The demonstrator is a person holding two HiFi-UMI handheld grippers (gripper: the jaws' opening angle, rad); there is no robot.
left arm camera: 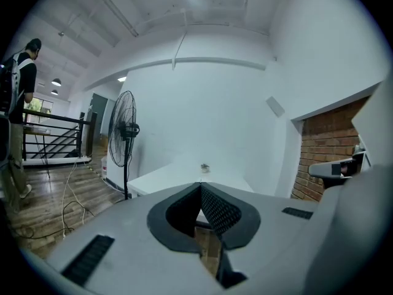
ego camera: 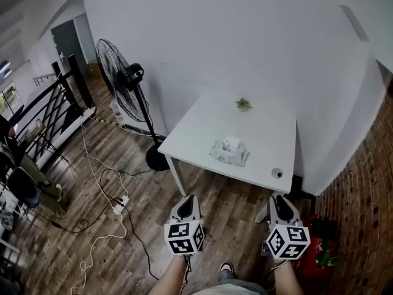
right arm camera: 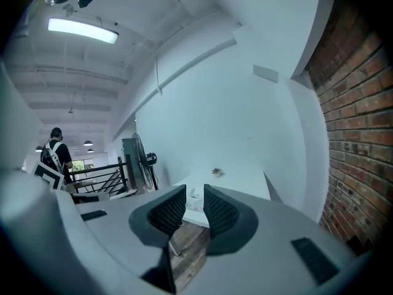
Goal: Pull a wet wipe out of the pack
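I judge the approach isn't begun: both grippers hang short of the tabletop (ego camera: 202,128). The left gripper (ego camera: 186,203) has its jaws closed on nothing; the right gripper (ego camera: 280,203) has its jaws narrowly parted and empty. One pack (ego camera: 229,152) lies mid-tabletop, with one green scrap (ego camera: 243,104) beyond it and one small disc (ego camera: 277,173) to its right. Next I'd reach in, pin the pack and pinch a wipe.

The head view looks steeply down from standing height, well back from the table (ego camera: 202,134), which lies mid-frame. The left gripper (ego camera: 186,200) and right gripper (ego camera: 281,200) sit at its bottom edge. Each gripper view rides just behind its own jaws, which fill the lower frame, and faces roughly level toward the wall (ego camera: 215,35). All three views share the table, the fan (ego camera: 120,72) left of it and the railing (ego camera: 49,112) at far left. The table shows small and far off in both gripper views.
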